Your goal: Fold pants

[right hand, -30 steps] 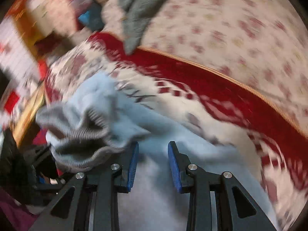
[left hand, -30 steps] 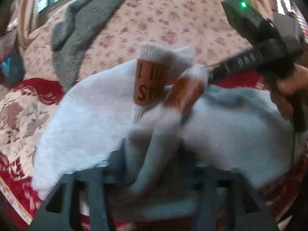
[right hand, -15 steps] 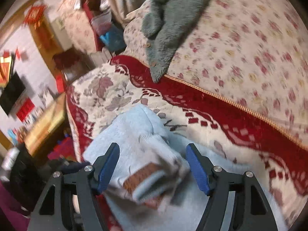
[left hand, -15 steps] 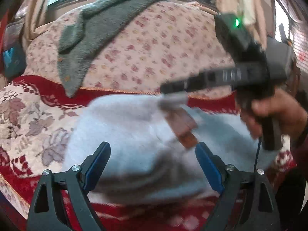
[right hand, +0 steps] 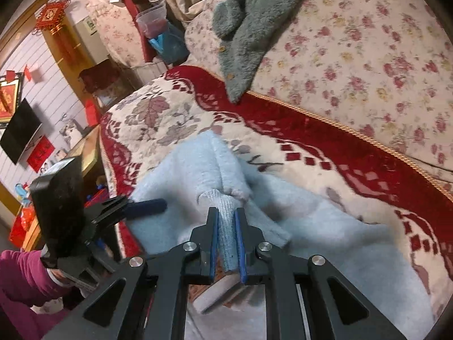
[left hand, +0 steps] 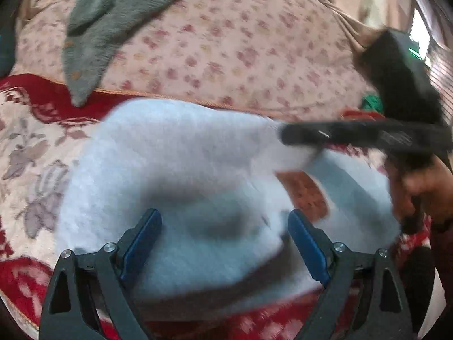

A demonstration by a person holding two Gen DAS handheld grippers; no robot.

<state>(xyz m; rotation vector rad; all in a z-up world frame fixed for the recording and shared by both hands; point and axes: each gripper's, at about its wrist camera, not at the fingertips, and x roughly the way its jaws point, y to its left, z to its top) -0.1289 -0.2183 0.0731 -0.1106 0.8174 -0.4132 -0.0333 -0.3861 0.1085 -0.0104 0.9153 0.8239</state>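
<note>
Pants: the pale blue fleece pants (right hand: 325,243) are lying bunched in a soft heap on the red-and-cream patterned sofa cover (right hand: 317,138), with one fold rising into a ridge toward the backrest. An orange-brown printed patch (left hand: 304,195) is showing on them in my left view — too blurred to read.

Right hand-held gripper: my right hand-held gripper (right hand: 228,243) has just been closing, and its blue pads (right hand: 214,243) are now pinching the grey ribbed cuff (right hand: 226,212) of the pants between them. In the left view it is reaching in from the right edge, its tip resting at the top of the heap.

Left hand-held gripper: my left hand-held gripper (left hand: 225,243) is hanging over the near side of the heap with its jaws standing wide apart — the fleece is lying below and between the blue pads (left hand: 141,243), but they are not pressing on it.

Hands: my right hand (left hand: 421,189) is wrapping the black handle at the right edge of the left view; a magenta sleeve (right hand: 22,280) is showing low on the left of the right view.

Surroundings: a grey fluffy garment (right hand: 252,25) is draping down the floral backrest cushion (right hand: 368,56), well apart from the pants.
</note>
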